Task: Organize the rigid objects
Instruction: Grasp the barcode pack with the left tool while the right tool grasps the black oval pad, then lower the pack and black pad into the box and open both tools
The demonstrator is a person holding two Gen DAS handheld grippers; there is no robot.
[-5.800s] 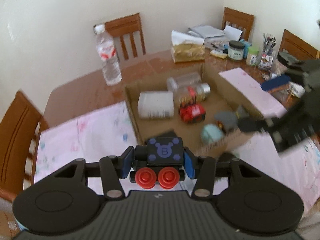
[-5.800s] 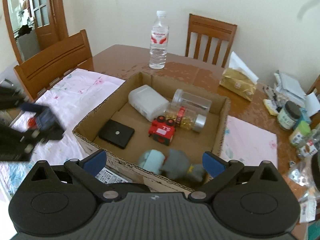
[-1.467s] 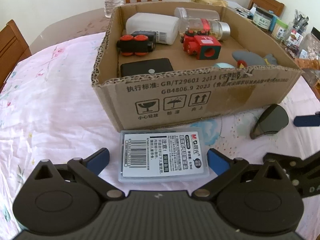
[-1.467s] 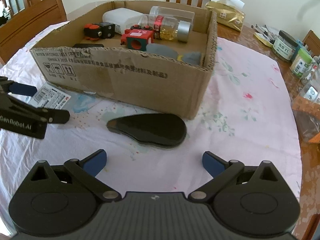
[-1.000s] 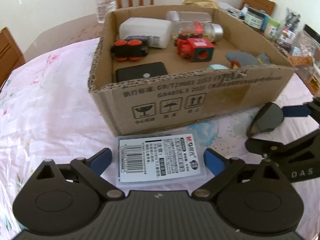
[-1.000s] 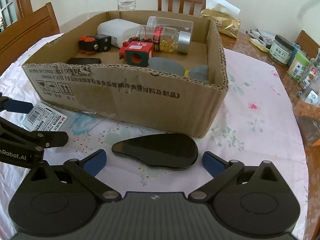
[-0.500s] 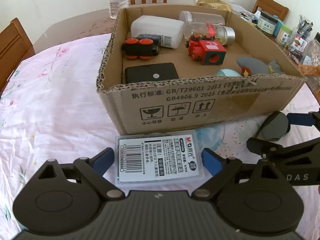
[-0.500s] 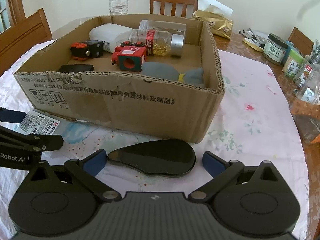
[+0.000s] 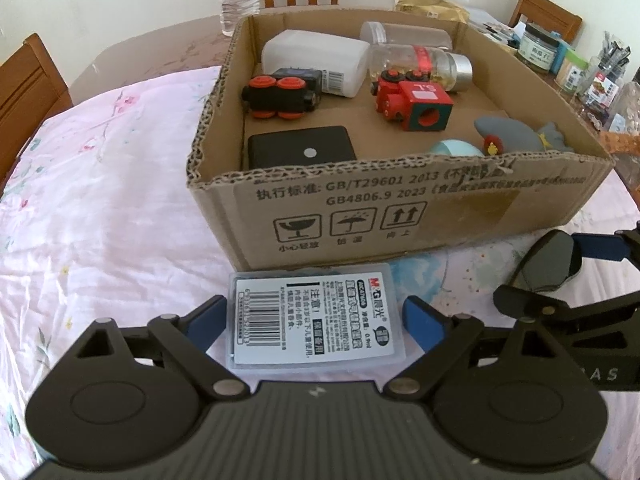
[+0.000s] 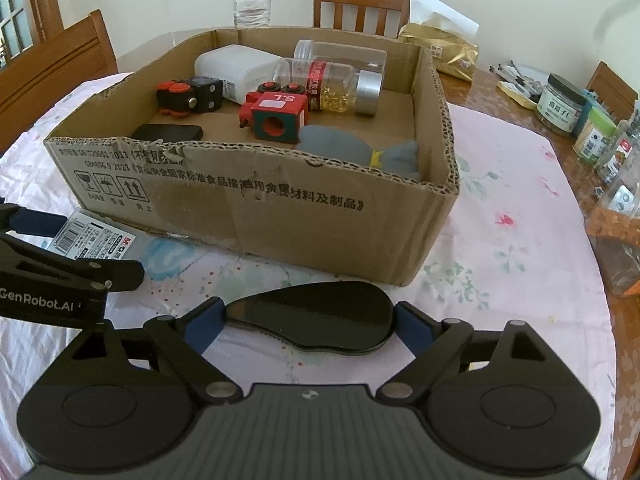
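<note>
Two loose items before cardboard box (image 9: 400, 216)

Two matte black handheld grippers: left gripper (image 9: 312, 320) and right gripper (image 10: 306, 322), each with blue finger pads, silver pivot screws, white lettering, apparently "GenRobot.AI".

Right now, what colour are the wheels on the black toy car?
Red-orange wheels on the black toy car, clearest in the left wrist view.
</note>
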